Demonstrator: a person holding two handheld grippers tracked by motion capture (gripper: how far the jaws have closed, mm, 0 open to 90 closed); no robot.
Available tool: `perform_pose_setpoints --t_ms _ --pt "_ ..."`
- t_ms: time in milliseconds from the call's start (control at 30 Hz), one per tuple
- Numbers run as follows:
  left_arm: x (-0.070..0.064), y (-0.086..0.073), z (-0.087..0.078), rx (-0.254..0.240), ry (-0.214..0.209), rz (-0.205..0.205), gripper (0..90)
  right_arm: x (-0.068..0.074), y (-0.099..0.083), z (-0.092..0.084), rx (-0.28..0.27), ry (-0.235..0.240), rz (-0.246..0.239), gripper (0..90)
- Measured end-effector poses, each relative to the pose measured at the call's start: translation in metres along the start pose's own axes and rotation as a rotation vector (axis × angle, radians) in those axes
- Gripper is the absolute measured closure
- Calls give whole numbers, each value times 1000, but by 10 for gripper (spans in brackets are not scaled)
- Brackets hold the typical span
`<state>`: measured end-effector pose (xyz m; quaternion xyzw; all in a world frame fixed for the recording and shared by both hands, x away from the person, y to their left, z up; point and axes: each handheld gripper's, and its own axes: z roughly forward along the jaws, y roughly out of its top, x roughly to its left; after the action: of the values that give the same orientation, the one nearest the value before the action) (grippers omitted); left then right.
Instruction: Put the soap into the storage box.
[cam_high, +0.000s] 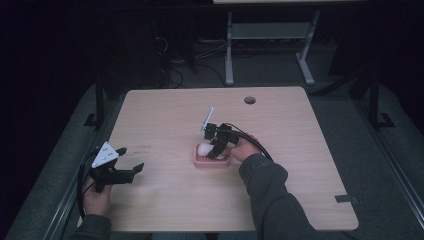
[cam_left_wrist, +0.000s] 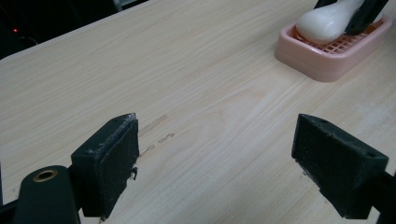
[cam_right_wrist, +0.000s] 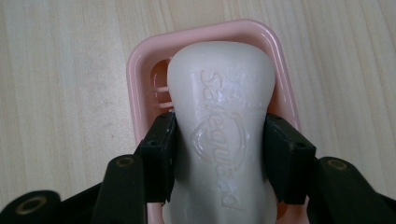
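Note:
A white bar of soap (cam_right_wrist: 222, 116) lies in a pink soap dish (cam_right_wrist: 140, 74) near the middle of the wooden table (cam_high: 165, 110). My right gripper (cam_right_wrist: 218, 156) is shut on the soap's narrow waist, one black pad pressed to each side. From above, the right gripper (cam_high: 215, 146) reaches over the dish (cam_high: 200, 162) from the right, and the soap (cam_high: 203, 149) shows at its left end. My left gripper (cam_high: 131, 159) stands open near the table's left edge, nothing between its pads (cam_left_wrist: 109, 161). In the left gripper view the soap (cam_left_wrist: 327, 21) and the dish (cam_left_wrist: 327, 58) sit at the upper right.
A round cable hole (cam_high: 249, 100) sits near the table's far edge. A dark strip of tape (cam_high: 346, 198) marks the right front corner. Beyond the table stands a grey desk frame (cam_high: 270, 35) on a dark floor.

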<state>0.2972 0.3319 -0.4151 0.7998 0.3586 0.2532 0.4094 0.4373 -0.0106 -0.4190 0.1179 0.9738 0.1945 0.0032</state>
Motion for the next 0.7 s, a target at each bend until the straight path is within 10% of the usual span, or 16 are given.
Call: perform_pose_setpoints --t_ms 700 --pt "0 0 0 3 -2 1 145 0 0 -5 -21 -11 1 485"
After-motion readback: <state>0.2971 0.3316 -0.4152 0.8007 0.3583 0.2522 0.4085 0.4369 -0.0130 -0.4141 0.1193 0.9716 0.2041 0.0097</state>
